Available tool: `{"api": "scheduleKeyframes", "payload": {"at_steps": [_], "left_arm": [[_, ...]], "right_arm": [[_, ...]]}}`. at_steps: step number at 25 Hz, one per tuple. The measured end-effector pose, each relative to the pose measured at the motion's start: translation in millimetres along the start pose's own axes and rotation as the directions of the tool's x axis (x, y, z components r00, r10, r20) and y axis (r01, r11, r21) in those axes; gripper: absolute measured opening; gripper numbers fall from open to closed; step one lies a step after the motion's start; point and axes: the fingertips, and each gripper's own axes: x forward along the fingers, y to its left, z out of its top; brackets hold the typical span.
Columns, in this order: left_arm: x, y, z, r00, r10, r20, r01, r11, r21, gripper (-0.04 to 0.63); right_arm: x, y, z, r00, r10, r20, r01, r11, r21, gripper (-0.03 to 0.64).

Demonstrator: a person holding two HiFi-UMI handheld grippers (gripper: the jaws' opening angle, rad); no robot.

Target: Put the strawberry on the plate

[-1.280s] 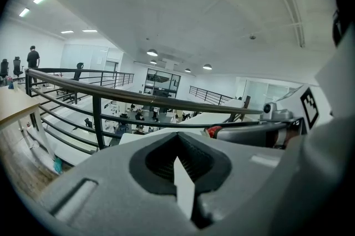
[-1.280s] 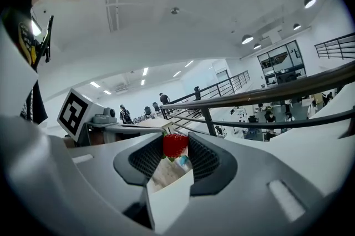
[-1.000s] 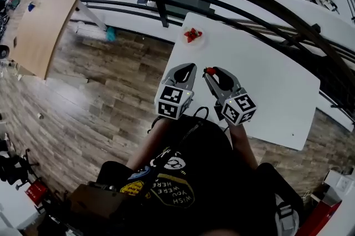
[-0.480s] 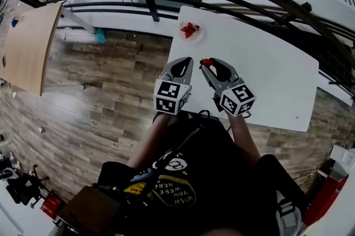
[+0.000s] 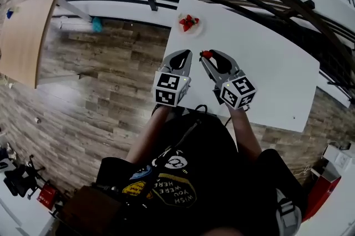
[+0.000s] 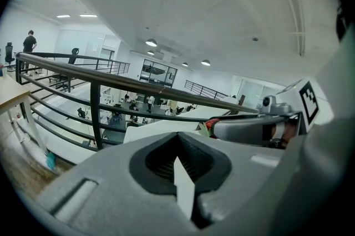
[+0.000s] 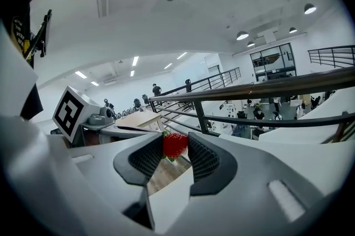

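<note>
Right hand-held gripper (image 7: 176,139): strawberry (image 7: 175,146) pinched at tips.
Left hand-held gripper (image 6: 177,136): closed, empty.
Release: best made low over plate (image 5: 198,28).

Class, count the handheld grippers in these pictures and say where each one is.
2. The left gripper, shut and empty, hangs over the white table's left edge. The right gripper, beside it over the table, grips a strawberry. None appears hidden.

"WISH YOU WERE HERE" on shirt (image 5: 186,171)
</note>
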Motion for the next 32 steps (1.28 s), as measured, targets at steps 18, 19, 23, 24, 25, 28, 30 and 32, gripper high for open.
{"api": "scheduleKeyframes", "payload": {"at_steps": [18,19,23,24,25,28,30,32], "left_arm": [[43.2,17.6,-18.8,0.999,0.009,-0.051,-0.011,0.999,-0.030,0.005],[44.3,19.9,-20.7,0.998,0.012,-0.058,-0.014,1.000,-0.027,0.005],[48.6,31.1,-27.9,0.996,0.026,-0.081,-0.029,0.999,-0.030,0.003],[49.7,34.4,-29.5,0.996,0.031,-0.087,-0.034,0.999,-0.030,0.005],[51.0,37.9,-30.7,0.995,0.036,-0.091,-0.039,0.999,-0.030,0.005],[57.2,47.0,-33.9,0.994,0.043,-0.100,-0.047,0.998,-0.036,0.003],[63.2,51.7,-38.0,0.993,0.043,-0.110,-0.048,0.998,-0.037,0.003],[68.8,56.0,-43.0,0.992,0.044,-0.122,-0.049,0.998,-0.040,0.003]], "right_arm": [[28.7,-49.5,-22.1,0.997,-0.010,-0.083,0.009,1.000,-0.007,0.138],[32.4,-51.9,-23.7,0.996,-0.009,-0.088,0.008,1.000,-0.009,0.139],[48.1,-58.3,-27.8,0.994,-0.002,-0.111,0.000,1.000,-0.016,0.138],[52.2,-58.7,-29.1,0.993,0.002,-0.117,-0.004,1.000,-0.018,0.138],[56.5,-58.9,-30.9,0.992,0.006,-0.124,-0.008,1.000,-0.019,0.138],[69.0,-59.7,-39.5,0.989,0.021,-0.150,-0.024,0.999,-0.023,0.138],[76.6,-61.5,-47.1,0.986,0.028,-0.167,-0.031,0.999,-0.019,0.138],[83.3,-64.0,-54.6,0.983,0.031,-0.183,-0.035,0.999,-0.017,0.138]]}}
